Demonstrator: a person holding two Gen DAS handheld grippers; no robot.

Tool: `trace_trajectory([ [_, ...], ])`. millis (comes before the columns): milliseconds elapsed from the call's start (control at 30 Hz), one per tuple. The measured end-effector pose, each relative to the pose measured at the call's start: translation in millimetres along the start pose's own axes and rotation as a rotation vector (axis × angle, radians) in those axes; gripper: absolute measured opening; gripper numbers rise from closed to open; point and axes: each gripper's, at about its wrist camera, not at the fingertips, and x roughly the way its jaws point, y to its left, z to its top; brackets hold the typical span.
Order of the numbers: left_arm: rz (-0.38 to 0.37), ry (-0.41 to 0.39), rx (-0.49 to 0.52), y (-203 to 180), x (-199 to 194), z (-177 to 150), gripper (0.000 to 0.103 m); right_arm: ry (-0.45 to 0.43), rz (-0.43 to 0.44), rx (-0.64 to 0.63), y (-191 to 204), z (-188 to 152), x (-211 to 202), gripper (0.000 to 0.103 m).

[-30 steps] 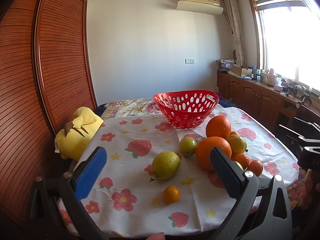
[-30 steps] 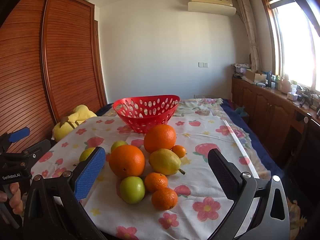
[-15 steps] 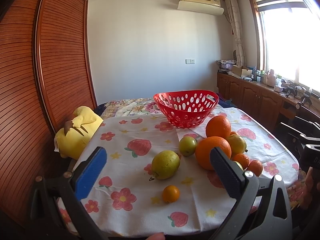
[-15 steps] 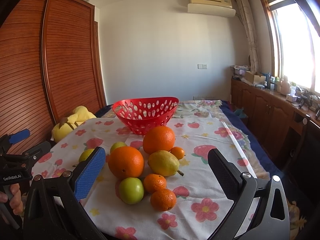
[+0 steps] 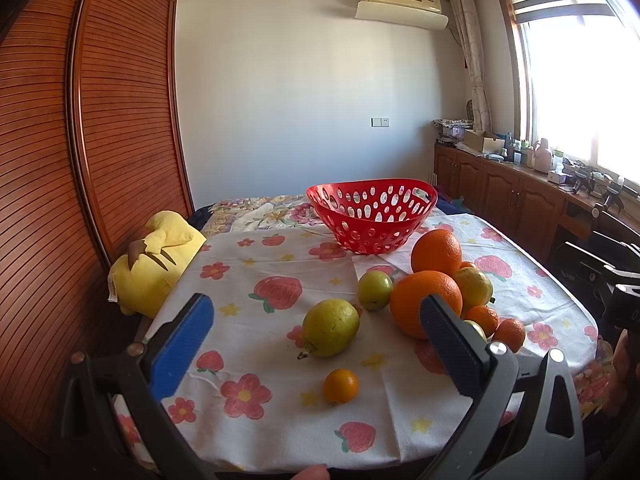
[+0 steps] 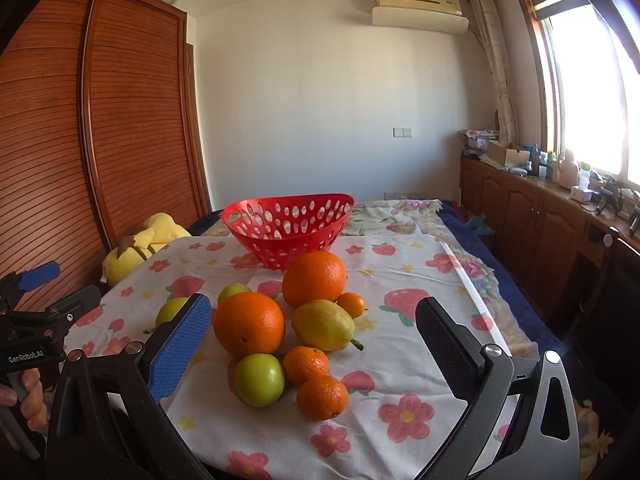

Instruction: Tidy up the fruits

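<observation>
A red perforated basket [image 5: 372, 212] [image 6: 288, 228] stands empty at the far side of the flowered tablecloth [image 5: 248, 280]. Fruit lies in front of it: two large oranges [image 6: 249, 329] [image 6: 314, 278], a yellow-green pear [image 6: 323, 325], a green apple [image 6: 259, 379], several small mandarins [image 6: 322, 397]. In the left wrist view a second pear [image 5: 330, 327], a green fruit [image 5: 374, 290] and a lone mandarin [image 5: 341, 385] lie nearest. My left gripper [image 5: 316, 344] is open above the near table edge. My right gripper [image 6: 316, 340] is open, hovering before the fruit cluster.
A yellow plush toy [image 5: 156, 260] leans at the table's left edge beside the wooden wardrobe [image 5: 80, 160]. Wooden cabinets [image 6: 540, 220] with clutter run under the window on the right. The left gripper's handle and hand show at the right view's left edge [image 6: 32, 344].
Both views have shifted only slightly; the right gripper has edged a little closer to the fruit. Nothing on the table has moved.
</observation>
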Motion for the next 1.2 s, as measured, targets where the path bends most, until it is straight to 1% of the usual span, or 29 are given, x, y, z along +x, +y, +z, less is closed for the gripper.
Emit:
trace_trajectory([
  [633,-0.019,-0.014,-0.004,-5,-8,0,0.103,-0.004,0.012,-0.021,13,1,-4,0.103],
  [1200,-0.029,-0.001,-0.01,-9,-8,-3,0.103,-0.001,0.007,-0.021,13,-1,-5,0.103],
])
